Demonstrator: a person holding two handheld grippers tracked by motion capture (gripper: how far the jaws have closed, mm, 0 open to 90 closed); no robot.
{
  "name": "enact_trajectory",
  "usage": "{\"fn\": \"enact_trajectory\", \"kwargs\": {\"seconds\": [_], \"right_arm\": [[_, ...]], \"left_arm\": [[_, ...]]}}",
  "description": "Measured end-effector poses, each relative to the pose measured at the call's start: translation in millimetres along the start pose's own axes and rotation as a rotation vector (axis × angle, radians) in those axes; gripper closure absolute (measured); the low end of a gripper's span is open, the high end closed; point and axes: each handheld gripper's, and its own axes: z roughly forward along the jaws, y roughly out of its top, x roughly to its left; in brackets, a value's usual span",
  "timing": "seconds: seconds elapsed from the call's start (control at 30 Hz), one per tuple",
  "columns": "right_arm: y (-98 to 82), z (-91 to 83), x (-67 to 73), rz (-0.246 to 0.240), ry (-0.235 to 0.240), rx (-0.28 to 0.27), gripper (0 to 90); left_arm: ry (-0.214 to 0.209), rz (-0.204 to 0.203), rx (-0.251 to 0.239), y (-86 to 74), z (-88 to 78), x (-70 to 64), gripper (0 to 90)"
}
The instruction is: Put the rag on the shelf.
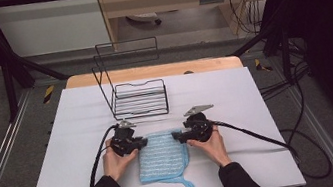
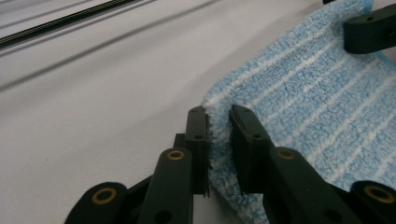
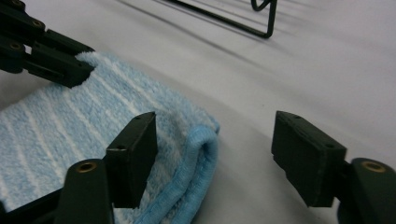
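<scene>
A folded light-blue striped towel [image 1: 162, 157] lies flat on the white table sheet [image 1: 237, 107], with a small loop at its near corner. My left gripper [image 1: 143, 142] is at the towel's far left corner. In the left gripper view my left gripper [image 2: 219, 140] is shut on that fluffy corner of the towel [image 2: 317, 107]. My right gripper [image 1: 176, 135] is at the far right corner. Its jaws stand apart around the towel's folded hem [image 3: 201, 154] without pressing it; one jaw rests over the cloth, the other on bare sheet.
A black wire rack [image 1: 139, 98] with a tall back frame stands just beyond the towel, mid-table. Cables trail from both grippers toward the table edges. Bare white sheet stretches to the left and right of the hands.
</scene>
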Motion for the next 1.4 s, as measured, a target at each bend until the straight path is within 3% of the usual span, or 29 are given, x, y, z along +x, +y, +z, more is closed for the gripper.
{"fn": "enact_trajectory", "kwargs": {"seconds": [0.43,0.6,0.7,1.03,1.4], "right_arm": [[-3.7,4.0,2.4,0.067,0.06,0.036,63.4],[-4.9,4.3,3.8,0.097,0.076,0.041,70.9],[-5.4,3.8,3.1,0.121,0.093,0.043,75.1],[-3.9,-0.7,3.3,0.133,0.107,0.036,79.5],[1.1,-12.7,6.3,0.138,0.134,-0.015,79.8]], "left_arm": [[-0.002,0.014,-0.007,-0.6,0.2,0.3,76.3],[-0.006,0.026,-0.007,-1.0,-0.1,0.9,76.2],[-0.016,0.013,-0.008,-1.2,-0.2,2.4,76.2],[-0.06,-0.046,-0.03,-2.6,-4.0,7.9,79.7],[-0.075,-0.048,-0.099,-1.6,-21.1,6.4,80.5]]}}
